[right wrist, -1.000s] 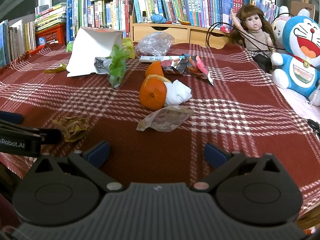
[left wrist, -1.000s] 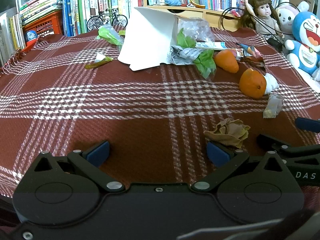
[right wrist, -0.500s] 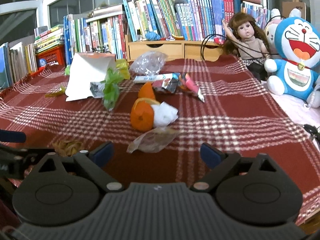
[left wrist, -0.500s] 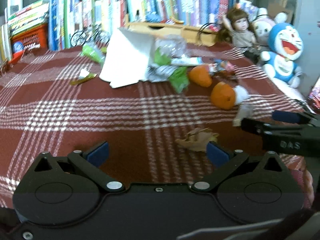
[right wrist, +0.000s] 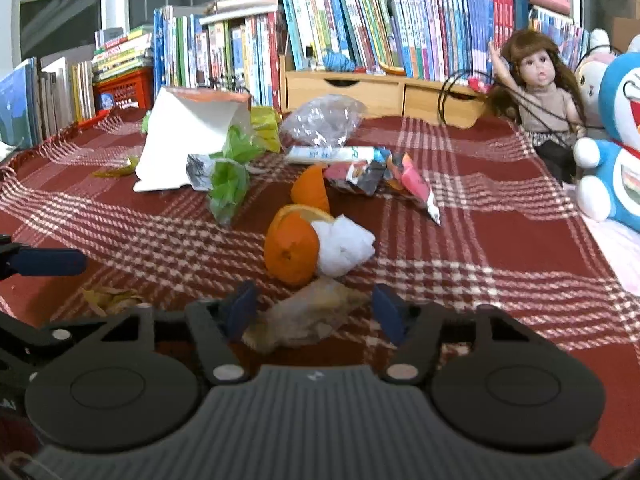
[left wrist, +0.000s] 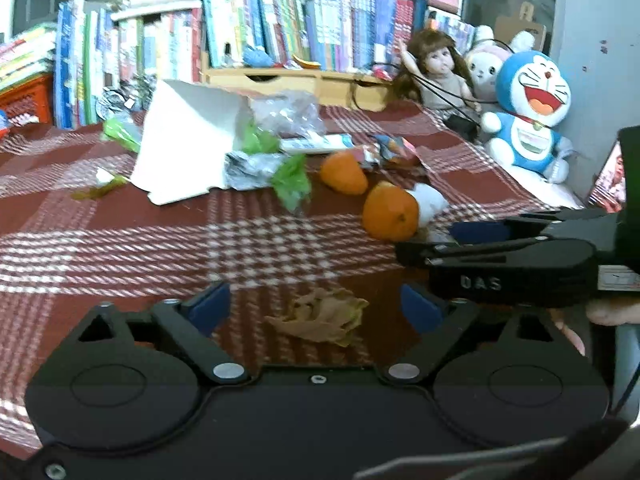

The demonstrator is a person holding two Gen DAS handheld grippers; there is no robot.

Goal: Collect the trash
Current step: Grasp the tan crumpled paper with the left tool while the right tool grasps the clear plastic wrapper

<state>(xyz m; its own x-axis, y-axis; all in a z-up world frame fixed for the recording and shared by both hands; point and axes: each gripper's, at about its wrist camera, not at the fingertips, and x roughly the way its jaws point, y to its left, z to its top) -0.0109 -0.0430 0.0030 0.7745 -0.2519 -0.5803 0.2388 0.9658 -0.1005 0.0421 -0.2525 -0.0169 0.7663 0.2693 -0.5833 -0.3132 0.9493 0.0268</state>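
Grippers (left wrist: 316,308) nearer trash on plaid cloth (left wrist: 120,248).

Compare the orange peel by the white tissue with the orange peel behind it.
The near peel is rounder, a cup lying on its side; the far peel is a narrower wedge standing up. The near peel touches the tissue; the far one sits by the wrappers. Both are bright orange and lie on the checked cloth.

Tablecloth (right wrist: 480,208): woven cloth, coarse weave, matt.
White bag (right wrist: 188,140): smooth matt paper.
Clear bag (right wrist: 320,120): crinkled glossy plastic film.
Orange peel (right wrist: 290,248): dimpled, slightly shiny.
Tissue (right wrist: 344,244): soft crumpled paper.
Drawer unit (right wrist: 360,94): pale smooth wood.
Plush toy (left wrist: 532,112): fuzzy cloth.
Snack wrappers (right wrist: 376,172): glossy foil-like plastic.
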